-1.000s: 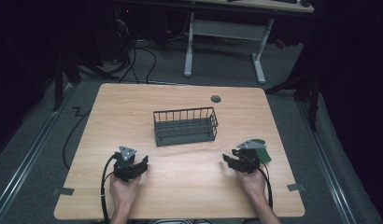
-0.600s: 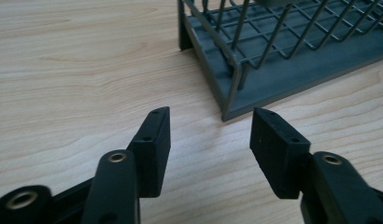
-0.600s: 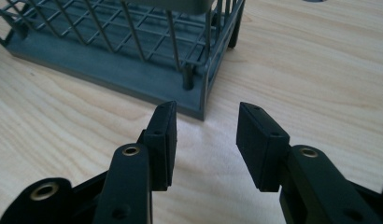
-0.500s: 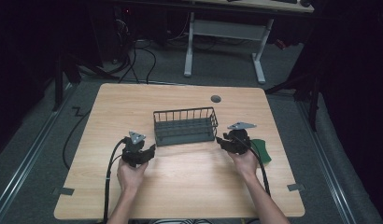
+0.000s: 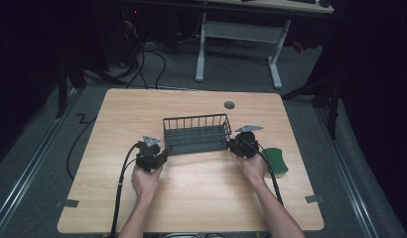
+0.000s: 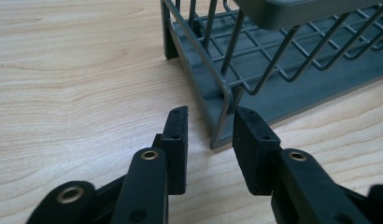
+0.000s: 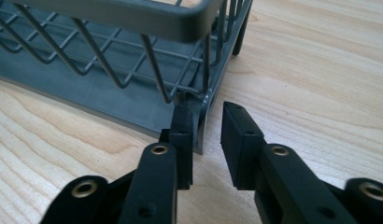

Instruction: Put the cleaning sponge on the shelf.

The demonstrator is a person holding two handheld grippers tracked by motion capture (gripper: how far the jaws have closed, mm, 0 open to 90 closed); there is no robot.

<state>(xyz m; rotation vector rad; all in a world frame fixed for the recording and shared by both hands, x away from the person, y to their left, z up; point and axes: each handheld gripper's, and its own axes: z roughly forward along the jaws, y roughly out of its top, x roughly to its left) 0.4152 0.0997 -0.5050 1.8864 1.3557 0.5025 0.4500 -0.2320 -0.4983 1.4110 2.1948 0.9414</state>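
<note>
Nearest, two hands, each with a gripper. Left gripper (image 6: 208,135) fingers released, straddling the wire basket's (image 5: 195,134) near-left corner post, not yet pinching; right gripper (image 7: 206,135) likewise parted around the near-right corner. Basket sits mid-desk (image 5: 117,114), empty. Judged light, rigid metal wire with a solid base tray; thin corner rods may slip, so both ends together seem the best hold. Green sponge (image 5: 276,159) beside the right hand. No readable writing anywhere.
</note>
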